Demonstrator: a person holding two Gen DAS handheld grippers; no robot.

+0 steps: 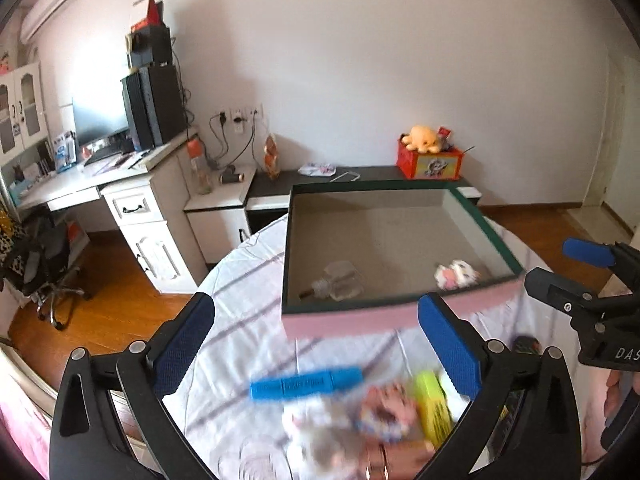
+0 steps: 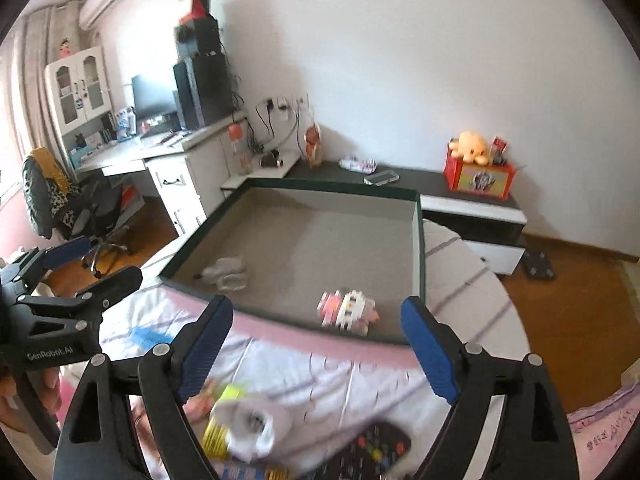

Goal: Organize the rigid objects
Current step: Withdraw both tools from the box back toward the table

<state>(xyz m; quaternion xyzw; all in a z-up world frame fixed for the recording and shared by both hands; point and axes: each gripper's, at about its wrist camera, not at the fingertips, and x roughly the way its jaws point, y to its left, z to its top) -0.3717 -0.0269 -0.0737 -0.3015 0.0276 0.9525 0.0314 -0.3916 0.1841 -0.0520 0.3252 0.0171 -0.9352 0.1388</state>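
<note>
Both grippers hang over a round table (image 1: 240, 320) covered with a pale striped cloth, each pointing down and forward toward a large shallow box (image 1: 400, 316) with a dark green rim and a pink outer wall. The left gripper (image 1: 316, 344) has its blue-padded jaws spread wide with nothing between them; the right gripper (image 2: 318, 344) likewise stands open and empty. Inside the box, on its grey floor, lie two things near the front wall: a clear bottle (image 1: 338, 282) on its side toward the left, and a small pink-and-white blocky toy (image 2: 348, 312) toward the right, well apart from each other. On the cloth in front of the box, a loose heap of objects is blurred by motion: a blue bar-shaped item (image 1: 306, 383) lies crosswise, a yellow-green pack (image 1: 434, 404) sits beside it, and a dark remote control (image 2: 372, 450) with coloured buttons lies nearest the right camera, next to a white crumpled item (image 2: 256, 424) whose nature cannot be made out. Behind the table stand a white desk (image 1: 132, 200) with a monitor and a low dark cabinet (image 1: 360, 172) bearing a red box (image 1: 430, 162) topped with a plush toy.
</note>
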